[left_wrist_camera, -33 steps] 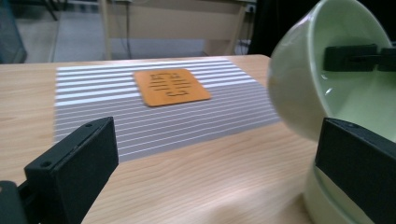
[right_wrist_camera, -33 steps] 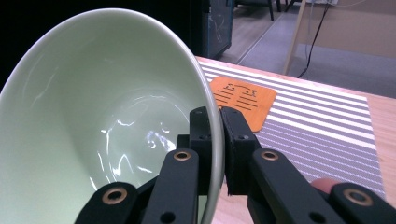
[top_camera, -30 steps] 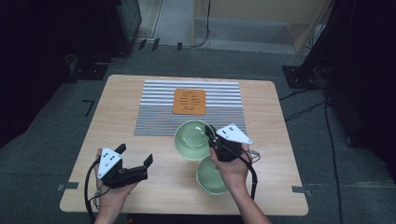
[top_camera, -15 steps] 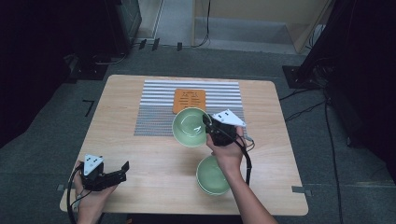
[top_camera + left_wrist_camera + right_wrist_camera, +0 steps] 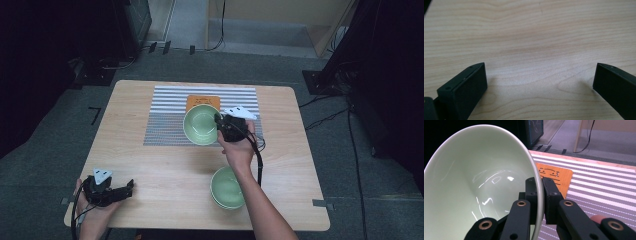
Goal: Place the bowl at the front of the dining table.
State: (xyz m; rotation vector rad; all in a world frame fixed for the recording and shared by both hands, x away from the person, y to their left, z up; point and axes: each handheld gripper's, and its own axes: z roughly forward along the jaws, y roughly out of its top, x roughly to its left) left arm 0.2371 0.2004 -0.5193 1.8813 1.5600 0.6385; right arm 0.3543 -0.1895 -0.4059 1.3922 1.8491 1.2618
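My right gripper (image 5: 220,125) is shut on the right rim of a pale green bowl (image 5: 201,125), held over the striped mat (image 5: 165,120) just in front of an orange coaster (image 5: 202,101). In the right gripper view the bowl (image 5: 479,182) tilts on its side, its rim pinched between the two black jaws, with the coaster (image 5: 554,178) beyond it. A second green bowl (image 5: 227,187) stands on the wooden table (image 5: 165,170) near the front edge, beside my right forearm. My left gripper (image 5: 125,189) rests open at the table's front left corner, nothing between its jaws (image 5: 539,82).
The striped mat covers the table's far middle. Black cables trail from both grippers. Dark equipment stands and cables lie on the floor around the table.
My right gripper has carried the green bowl away from the front bowl and toward the coaster. The left gripper has drawn back to the front left corner.
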